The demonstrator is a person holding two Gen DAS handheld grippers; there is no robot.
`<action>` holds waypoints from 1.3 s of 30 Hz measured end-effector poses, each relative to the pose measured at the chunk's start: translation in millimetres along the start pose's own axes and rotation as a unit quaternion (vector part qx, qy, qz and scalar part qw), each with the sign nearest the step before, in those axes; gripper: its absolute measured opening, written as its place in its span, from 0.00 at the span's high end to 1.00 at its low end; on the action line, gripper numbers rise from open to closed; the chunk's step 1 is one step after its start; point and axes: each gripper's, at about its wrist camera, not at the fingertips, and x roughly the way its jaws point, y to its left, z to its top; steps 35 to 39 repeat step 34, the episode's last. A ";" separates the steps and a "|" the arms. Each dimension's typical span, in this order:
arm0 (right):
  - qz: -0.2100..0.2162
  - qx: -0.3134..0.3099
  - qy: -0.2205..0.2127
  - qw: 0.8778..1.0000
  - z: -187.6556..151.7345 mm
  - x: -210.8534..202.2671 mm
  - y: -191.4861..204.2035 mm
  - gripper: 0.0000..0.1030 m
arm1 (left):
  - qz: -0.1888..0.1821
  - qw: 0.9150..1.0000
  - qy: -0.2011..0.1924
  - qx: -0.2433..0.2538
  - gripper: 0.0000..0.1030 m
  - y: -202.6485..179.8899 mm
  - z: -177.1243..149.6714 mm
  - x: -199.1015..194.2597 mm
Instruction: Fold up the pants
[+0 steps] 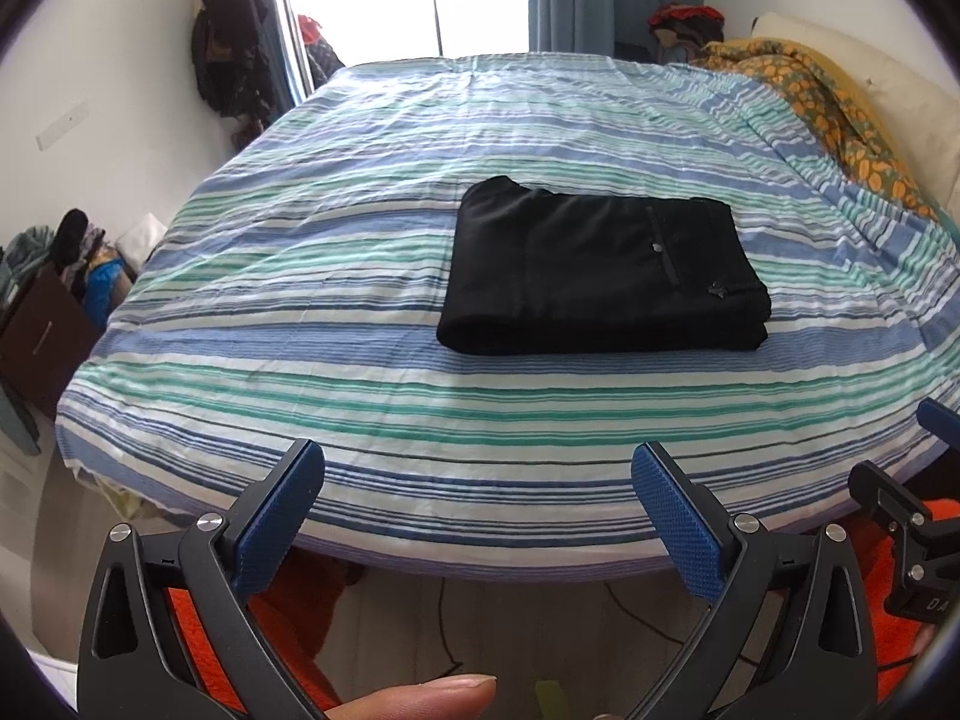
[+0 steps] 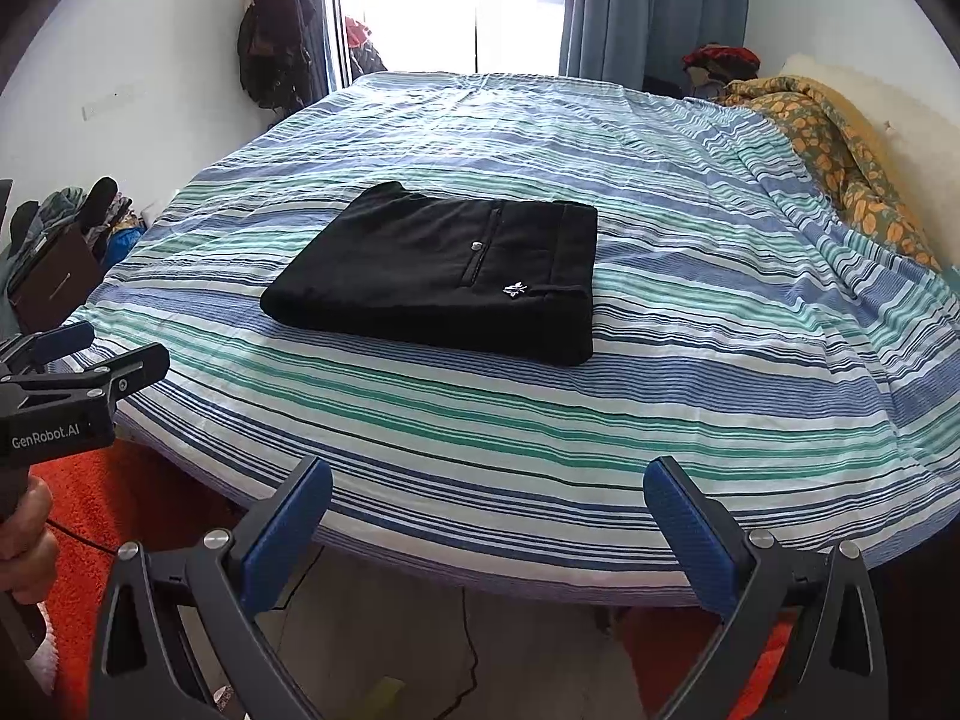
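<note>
Folded black pants (image 1: 600, 276) on striped bed (image 1: 360, 408), underlayers hidden

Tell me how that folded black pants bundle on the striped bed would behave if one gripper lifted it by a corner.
The folded black pants are soft stacked layers, so they would probably droop and unfold. Pushed across the striped bedsheet, they would likely bunch rather than slide.

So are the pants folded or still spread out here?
Folded. The black pants lie on the striped bed as a compact stacked rectangle, layers showing at the near edge. Neither gripper touches them.
</note>
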 end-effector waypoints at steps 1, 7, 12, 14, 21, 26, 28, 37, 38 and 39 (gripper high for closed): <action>-0.001 0.001 -0.001 1.000 0.4 -0.7 -0.5 0.00 | 0.001 1.000 -0.001 0.002 0.01 -0.7 0.4 -1.0; -0.005 0.003 -0.002 1.000 0.0 -2.0 0.3 0.00 | 0.003 1.000 0.000 0.010 0.01 -4.1 -2.0 -0.8; -0.005 0.003 0.000 1.000 0.2 -1.8 1.2 0.00 | 0.003 1.000 0.003 0.011 0.01 -4.2 -3.2 0.6; -0.005 0.003 0.001 1.000 0.4 -1.5 1.8 0.00 | 0.003 1.000 0.003 0.012 0.01 -4.3 -2.9 0.7; -0.005 0.004 0.001 1.000 0.5 -1.6 2.0 0.00 | 0.006 1.000 0.004 0.015 0.01 -6.0 -3.6 1.7; -0.004 0.006 0.004 1.000 0.7 -1.2 1.3 0.00 | 0.008 1.000 0.005 0.017 0.01 -6.5 -4.5 2.9; -0.004 0.005 0.003 1.000 1.0 -1.8 1.8 0.00 | 0.005 1.000 0.006 0.016 0.01 -6.4 -4.6 3.2; -0.002 0.006 -0.002 1.000 2.1 -3.1 3.3 0.00 | 0.007 1.000 -0.004 0.019 0.01 -7.8 -5.9 -0.7; -0.002 0.006 -0.002 1.000 2.1 -3.1 3.3 0.00 | 0.007 1.000 -0.004 0.019 0.01 -7.8 -5.9 -0.7; -0.002 0.006 -0.002 1.000 2.1 -3.1 3.3 0.00 | 0.007 1.000 -0.004 0.019 0.01 -7.8 -5.9 -0.7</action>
